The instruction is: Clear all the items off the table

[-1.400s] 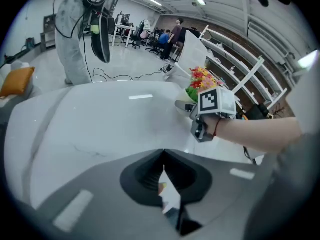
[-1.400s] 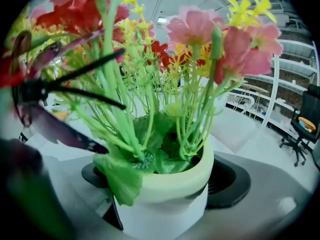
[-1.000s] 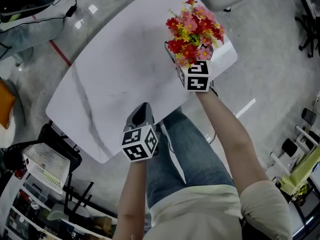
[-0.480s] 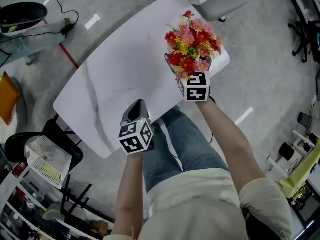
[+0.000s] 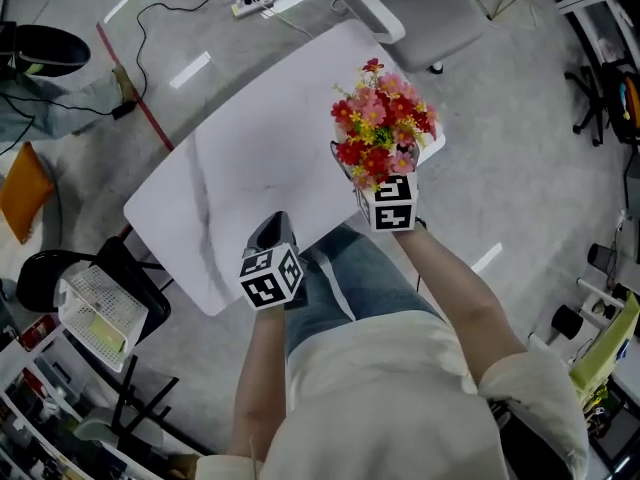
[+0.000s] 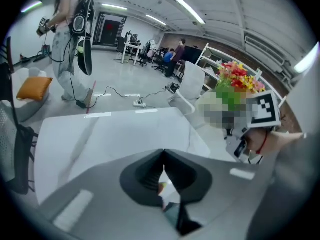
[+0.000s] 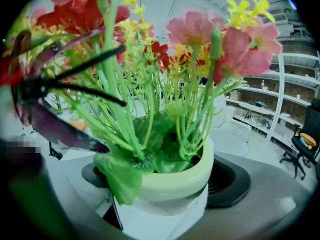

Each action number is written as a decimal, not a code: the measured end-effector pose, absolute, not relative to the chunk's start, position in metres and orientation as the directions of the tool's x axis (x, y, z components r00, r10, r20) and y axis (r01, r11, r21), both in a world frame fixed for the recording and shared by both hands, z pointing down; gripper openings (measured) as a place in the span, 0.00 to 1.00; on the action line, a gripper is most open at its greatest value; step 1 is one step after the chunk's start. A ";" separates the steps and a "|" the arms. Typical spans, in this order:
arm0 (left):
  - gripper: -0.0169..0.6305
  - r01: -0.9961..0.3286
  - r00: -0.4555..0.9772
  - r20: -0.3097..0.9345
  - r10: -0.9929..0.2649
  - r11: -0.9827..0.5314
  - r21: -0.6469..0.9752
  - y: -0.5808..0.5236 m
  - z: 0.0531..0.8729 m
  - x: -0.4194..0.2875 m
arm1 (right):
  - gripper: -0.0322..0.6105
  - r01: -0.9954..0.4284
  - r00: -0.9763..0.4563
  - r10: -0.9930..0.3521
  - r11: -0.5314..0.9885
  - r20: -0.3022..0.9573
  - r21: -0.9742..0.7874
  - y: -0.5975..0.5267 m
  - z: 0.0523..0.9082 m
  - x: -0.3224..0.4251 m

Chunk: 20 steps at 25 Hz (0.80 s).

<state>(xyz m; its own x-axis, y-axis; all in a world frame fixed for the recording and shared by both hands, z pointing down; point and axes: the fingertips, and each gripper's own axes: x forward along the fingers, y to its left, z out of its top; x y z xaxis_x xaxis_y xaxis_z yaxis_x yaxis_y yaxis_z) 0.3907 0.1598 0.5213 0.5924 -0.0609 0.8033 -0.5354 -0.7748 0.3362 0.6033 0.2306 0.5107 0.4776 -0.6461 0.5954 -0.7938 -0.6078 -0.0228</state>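
Observation:
A bunch of red, pink and yellow artificial flowers [image 5: 385, 128] stands in a pale pot [image 7: 175, 186]. My right gripper [image 5: 377, 175] is shut on that pot, with a pad on each side [image 7: 161, 176], and holds it above the near right corner of the white marble table [image 5: 250, 148]. A dark thing like sunglasses [image 7: 52, 126] hangs among the stems on the left. My left gripper [image 5: 272, 221] is shut with nothing in it, over the table's near edge [image 6: 162, 155]. The tabletop [image 6: 110, 131] beyond it is bare.
A grey chair [image 5: 420, 3] stands at the table's far side, with a power strip and cable [image 5: 250, 4] on the floor beside it. A black chair with a white basket [image 5: 95, 308] is at the lower left. A person [image 6: 70, 29] stands far off.
Both grippers have risen, the right one carrying the flower pot up with it. The table now looks smaller and farther below. The left jaws have stayed shut.

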 end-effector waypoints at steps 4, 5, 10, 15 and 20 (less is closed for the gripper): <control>0.04 -0.539 0.594 0.801 -0.072 -0.775 0.331 0.162 0.508 0.388 | 0.87 -0.810 0.466 -0.652 -0.587 0.599 -0.009 0.238 0.490 0.599; 0.04 -0.540 0.595 0.800 -0.076 -0.776 0.327 0.162 0.504 0.387 | 0.87 -0.814 0.461 -0.656 -0.580 0.597 -0.009 0.240 0.484 0.597; 0.04 -0.554 0.612 0.782 -0.116 -0.768 0.320 0.159 0.480 0.384 | 0.87 -0.829 0.441 -0.674 -0.559 0.593 -0.018 0.249 0.460 0.585; 0.04 -0.567 0.627 0.763 -0.157 -0.764 0.308 0.152 0.459 0.376 | 0.87 -0.845 0.432 -0.685 -0.535 0.586 -0.003 0.248 0.438 0.577; 0.04 -0.603 0.628 0.748 -0.215 -0.742 0.293 0.141 0.443 0.359 | 0.87 -0.873 0.396 -0.721 -0.488 0.569 -0.010 0.236 0.419 0.566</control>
<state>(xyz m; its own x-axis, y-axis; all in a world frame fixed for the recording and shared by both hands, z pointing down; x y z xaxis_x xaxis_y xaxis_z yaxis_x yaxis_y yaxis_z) 0.3587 0.1413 0.4427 0.6281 -0.2154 0.7477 -0.6029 -0.7423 0.2925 0.5660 0.2362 0.4187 0.3960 -0.7210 0.5686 -0.8730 -0.4876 -0.0103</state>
